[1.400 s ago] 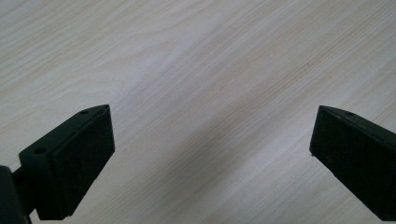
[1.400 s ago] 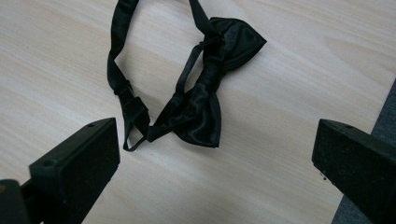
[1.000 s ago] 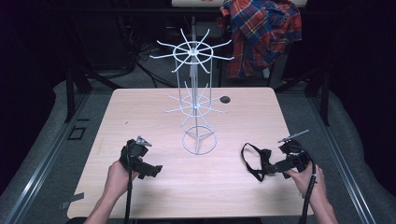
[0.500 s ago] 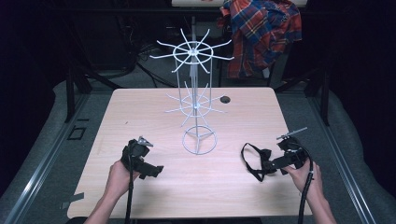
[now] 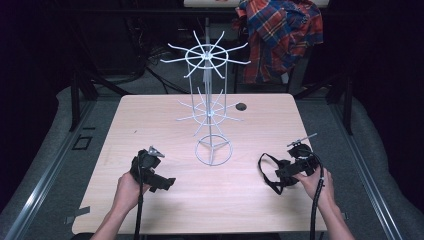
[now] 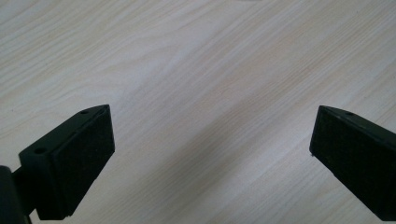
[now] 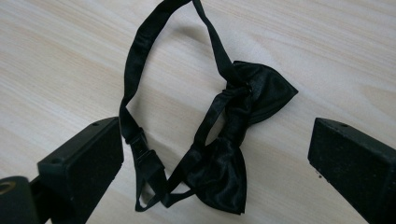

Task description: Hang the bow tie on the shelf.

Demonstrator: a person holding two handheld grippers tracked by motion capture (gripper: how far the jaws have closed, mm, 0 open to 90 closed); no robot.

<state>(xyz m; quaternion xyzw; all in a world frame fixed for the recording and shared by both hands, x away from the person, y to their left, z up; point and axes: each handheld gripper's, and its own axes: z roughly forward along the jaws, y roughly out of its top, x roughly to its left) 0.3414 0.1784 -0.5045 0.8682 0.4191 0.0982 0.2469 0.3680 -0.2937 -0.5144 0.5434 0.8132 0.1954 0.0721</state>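
A pale wood-grain worktop (image 5: 150,120) is seen from above, set in a dark room with grey flooring and metal rails along both sides. A white wire rack (image 5: 210,107) stands upright near the middle of the worktop, with two tiers of radiating hooks and a ring base. A small dark disc (image 5: 241,106) lies just beyond it on the wood. A red and blue plaid shirt (image 5: 282,35) is draped behind the far edge.

The left tool (image 5: 159,181) is held in the left hand (image 5: 127,187) low over the near left part of the worktop, well apart from the rack, the forearm entering from the bottom edge. In the left gripper view its jaws are spread wide, and bare wood is seen between them; nothing is held.

The right tool (image 5: 272,175) is held in the right hand (image 5: 312,182) over the near right part of the worktop, pointed toward the rack side. A black bow tie (image 7: 233,144) with its looped strap (image 7: 140,60) lies flat on the wood directly in front of it. In the right gripper view the jaws are wide apart on either side of the bow tie; the strap's clasp lies close against the left jaw, and nothing is clamped.
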